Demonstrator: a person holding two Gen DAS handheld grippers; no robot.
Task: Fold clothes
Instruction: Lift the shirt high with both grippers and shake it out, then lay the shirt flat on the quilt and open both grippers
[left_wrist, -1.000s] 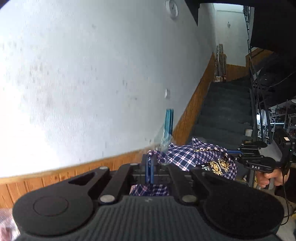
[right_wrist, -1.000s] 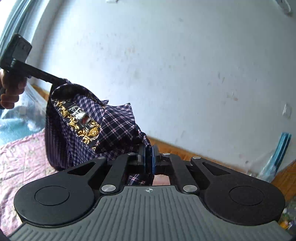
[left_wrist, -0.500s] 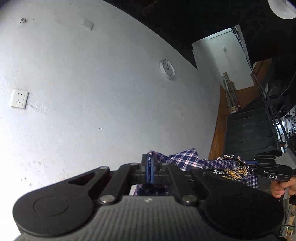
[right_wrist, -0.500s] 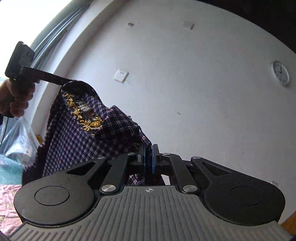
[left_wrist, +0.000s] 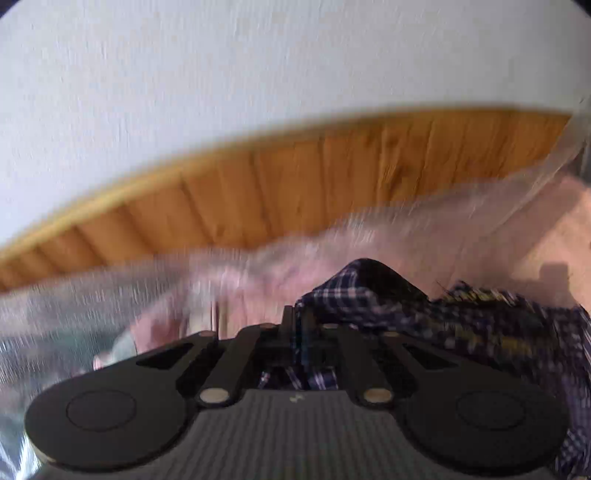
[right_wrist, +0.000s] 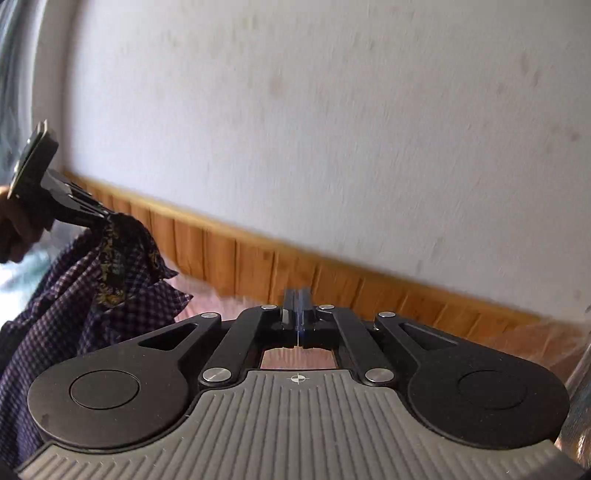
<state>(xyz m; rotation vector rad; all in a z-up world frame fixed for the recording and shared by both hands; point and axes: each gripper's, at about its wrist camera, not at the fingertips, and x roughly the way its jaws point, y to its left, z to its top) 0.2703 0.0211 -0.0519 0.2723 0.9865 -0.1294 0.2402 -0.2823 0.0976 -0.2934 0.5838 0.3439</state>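
Left tongs (left_wrist: 300, 325) closed on a fold of the plaid shirt (left_wrist: 461, 325); the rest trails right over the pink bedspread (left_wrist: 546, 236). Right tongs (right_wrist: 297, 314) pressed together, nothing between them; shirt hangs to their left. Both views motion-blurred. White wall (right_wrist: 332, 129) above wood panelling (right_wrist: 295, 273). Clear plastic sheet (left_wrist: 66, 314) lies at left.

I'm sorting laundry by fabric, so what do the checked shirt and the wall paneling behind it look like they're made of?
Checked shirt: thin woven cloth, likely cotton or a blend, matte; it drapes in soft folds. Paneling: varnished wood boards, with visible grain and plank seams.
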